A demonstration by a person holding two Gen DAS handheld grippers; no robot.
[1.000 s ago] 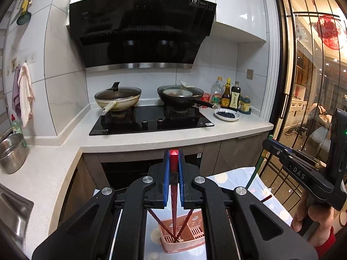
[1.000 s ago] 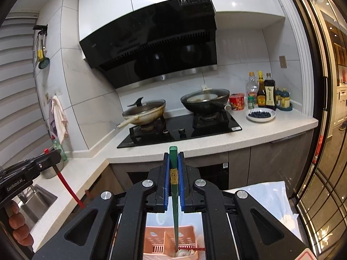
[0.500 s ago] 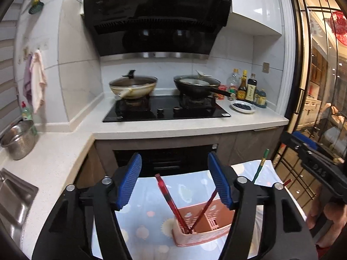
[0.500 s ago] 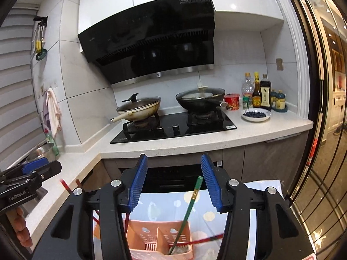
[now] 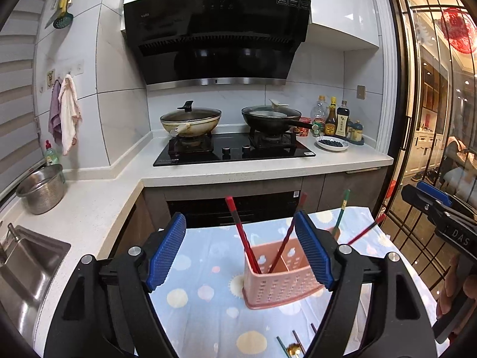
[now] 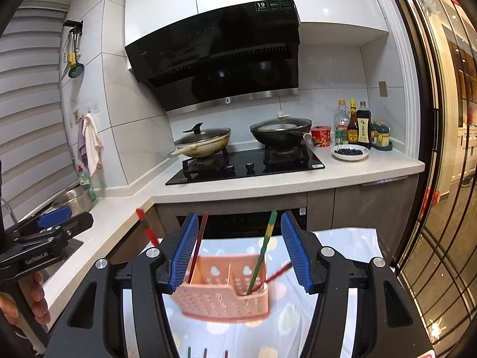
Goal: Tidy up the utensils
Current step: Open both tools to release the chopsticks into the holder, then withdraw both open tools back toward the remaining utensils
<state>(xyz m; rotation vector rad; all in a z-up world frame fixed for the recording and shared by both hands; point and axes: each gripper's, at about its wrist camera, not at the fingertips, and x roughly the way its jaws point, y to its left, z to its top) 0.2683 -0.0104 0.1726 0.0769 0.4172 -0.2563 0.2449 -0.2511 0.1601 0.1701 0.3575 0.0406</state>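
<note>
A pink slotted utensil basket (image 5: 277, 271) (image 6: 220, 295) stands on the blue dotted tablecloth (image 5: 205, 268). Two red chopsticks (image 5: 241, 232) lean in its left compartment, and a green chopstick (image 6: 265, 247) with another red one (image 6: 277, 273) leans in the right compartment. My left gripper (image 5: 240, 252) hangs in front of the basket, its jaws opening with nothing pressed between the pads. My right gripper (image 6: 238, 250) does the same, its jaws opening and free of the green chopstick. Each gripper also shows at the edge of the other's view: left gripper (image 6: 50, 232), right gripper (image 5: 441, 208).
More chopsticks and a gold spoon (image 5: 293, 349) lie on the cloth near its front edge. Behind the table runs an L-shaped counter (image 5: 98, 197) with a hob, two lidded pans (image 5: 190, 119), a steel pot (image 5: 41, 188), a sink (image 5: 26, 262), bottles and a plate of blueberries (image 5: 331, 143). A glass door (image 5: 432, 119) stands at the right.
Both grippers were shut on chopsticks, left on a red one, right on the green one. They have let go, opened wide and drawn back; the chopsticks now lean in the basket.
</note>
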